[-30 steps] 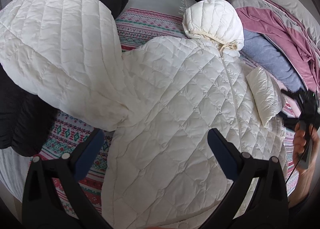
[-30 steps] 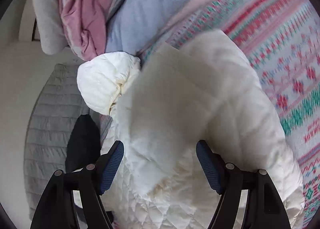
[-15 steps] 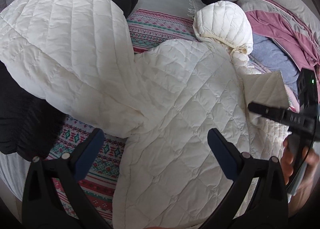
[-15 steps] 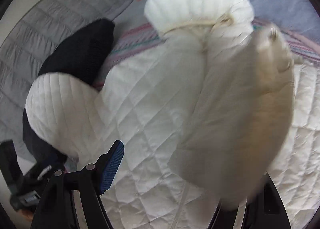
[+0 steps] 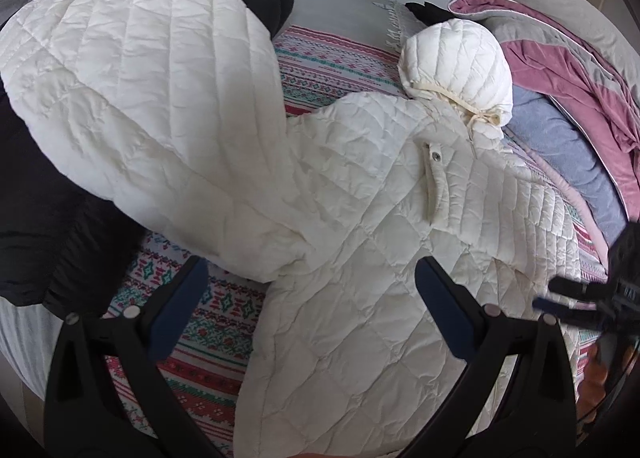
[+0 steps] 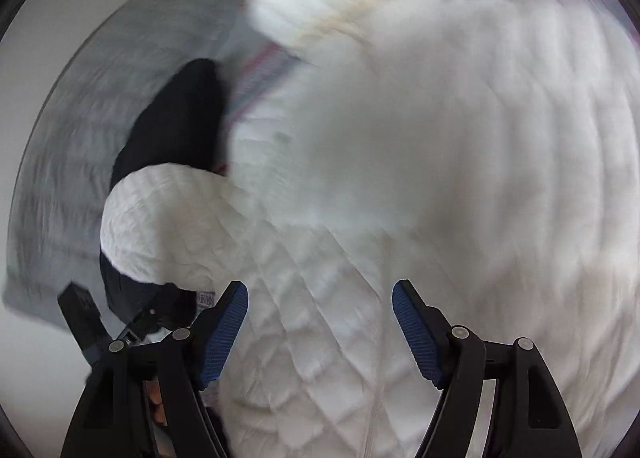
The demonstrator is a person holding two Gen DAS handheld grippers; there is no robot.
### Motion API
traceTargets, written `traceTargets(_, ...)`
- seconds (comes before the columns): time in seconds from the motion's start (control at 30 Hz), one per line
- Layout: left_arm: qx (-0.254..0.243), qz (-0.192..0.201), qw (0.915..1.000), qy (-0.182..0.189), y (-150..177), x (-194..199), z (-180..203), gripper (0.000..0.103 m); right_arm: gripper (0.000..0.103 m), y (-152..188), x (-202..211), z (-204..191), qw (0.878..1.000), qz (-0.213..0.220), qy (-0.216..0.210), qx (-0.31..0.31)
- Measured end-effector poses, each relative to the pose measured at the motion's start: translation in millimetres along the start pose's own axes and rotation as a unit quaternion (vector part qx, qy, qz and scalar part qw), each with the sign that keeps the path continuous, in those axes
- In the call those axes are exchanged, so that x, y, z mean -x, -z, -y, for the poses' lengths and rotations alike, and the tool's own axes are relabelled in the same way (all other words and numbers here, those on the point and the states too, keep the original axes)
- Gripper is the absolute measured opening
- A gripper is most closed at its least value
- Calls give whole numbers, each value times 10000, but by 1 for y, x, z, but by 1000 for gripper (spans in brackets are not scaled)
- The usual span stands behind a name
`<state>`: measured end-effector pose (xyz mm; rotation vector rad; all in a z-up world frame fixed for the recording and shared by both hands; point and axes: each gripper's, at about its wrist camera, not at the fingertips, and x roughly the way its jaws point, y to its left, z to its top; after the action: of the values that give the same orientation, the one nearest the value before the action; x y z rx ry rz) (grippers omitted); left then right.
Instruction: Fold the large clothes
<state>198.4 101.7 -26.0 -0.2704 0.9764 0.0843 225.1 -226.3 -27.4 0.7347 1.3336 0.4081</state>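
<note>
The white quilted jacket (image 5: 360, 258) lies front-up on the patterned blanket (image 5: 208, 322) of the bed, hood (image 5: 456, 70) toward the far end, one sleeve folded across its chest with the cuff (image 5: 436, 178) near the zip, the other sleeve (image 5: 132, 90) spread out over a black garment (image 5: 48, 226). Both pairs of tongs are released and grasp nothing: the left tongs (image 5: 308, 298) hover over the lower body of the jacket, and the right tongs (image 6: 320, 322) hang above it too, in a view badly blurred. The jacket looks light, puffy and soft, with a smooth shell that is likely to slip, so a shallow pinch may slide off; it will probably spring back unless pressed flat. The spread sleeve is best taken at its cuff end or along a stitched seam, where the padding is thinner. A small tab with a snap sits on the folded cuff. No brand, label or writing can be read.
</note>
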Motion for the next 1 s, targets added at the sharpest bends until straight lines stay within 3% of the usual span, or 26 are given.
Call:
traceTargets(0.1, 68, 39, 10000, 16, -2, 5, -7, 103, 76, 16, 16, 27, 9995, 139, -195, -191)
traceTargets(0.2, 252, 317, 9990, -173, -10, 19, -25, 103, 76, 20, 40, 44, 9967, 158, -543, -581)
traceTargets(0.27, 511, 548, 9965, -366, -15, 29, -43, 103, 76, 19, 61, 44, 9947, 383, -824, -471)
traceTargets(0.4, 1174, 892, 9870, -636, -25, 46, -87, 103, 84, 17, 84, 47, 9928, 805, -831, -297)
traceTargets(0.53, 1976, 1264, 9684, -852, -29, 70, -138, 103, 84, 17, 80, 66, 9923, 646, -874, -591)
traceTargets(0.7, 3017, 1541, 9380, -739, -39, 85, -195, 103, 84, 16, 89, 68, 9930, 768, -756, -485)
traceTargets(0.77, 3231, 1641, 9304, -544, -50, 83, -208, 103, 84, 14, 87, 67, 9930, 769, -760, -470)
traceTargets(0.93, 3468, 1554, 9207, -883, -83, 51, -222, 103, 84, 11, 84, 74, 9933, 788, -651, -545)
traceTargets(1.0, 3515, 1517, 9185, -990, -87, 43, -230, 92, 84, 9, 84, 78, 9928, 797, -657, -601)
